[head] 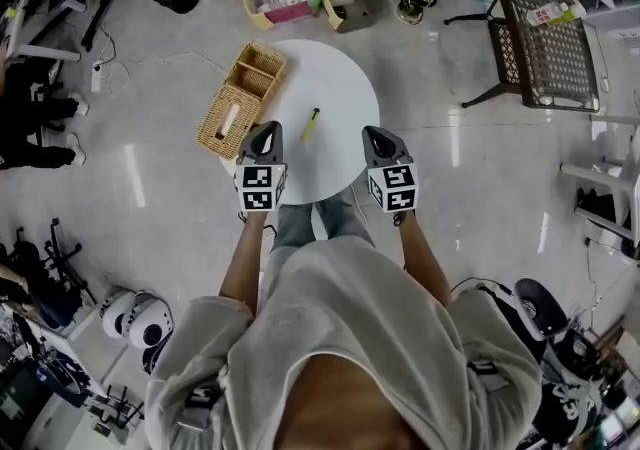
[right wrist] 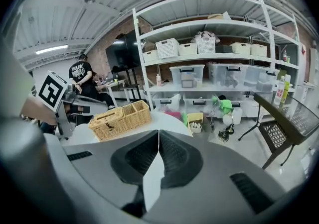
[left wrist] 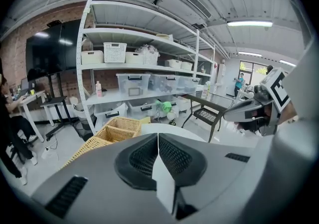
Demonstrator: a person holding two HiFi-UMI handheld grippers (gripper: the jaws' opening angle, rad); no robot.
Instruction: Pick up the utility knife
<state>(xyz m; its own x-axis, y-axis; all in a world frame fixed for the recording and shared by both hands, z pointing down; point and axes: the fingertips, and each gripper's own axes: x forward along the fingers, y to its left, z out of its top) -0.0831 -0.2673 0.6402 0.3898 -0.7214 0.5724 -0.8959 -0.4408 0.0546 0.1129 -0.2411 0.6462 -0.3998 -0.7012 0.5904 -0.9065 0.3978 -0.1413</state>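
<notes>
The left gripper [head: 265, 128] and the right gripper [head: 378, 133] are held side by side over the near edge of a round white table [head: 345, 88], each with its jaws clenched together on nothing. The utility knife [head: 311, 124] (yellow-green, slim) is seen lying on the table just ahead of the fingertips, between them and nearer the left pair. A wicker basket [head: 240, 98] is set beyond the left fingertips.

No words or numbers can be read anywhere. The left cube [head: 259, 187] and the right cube [head: 393, 187] show only black-and-white square patterns. The print on a person's black shirt [right wrist: 79, 72] and the bottle [head: 553, 12] label are too small to read.
</notes>
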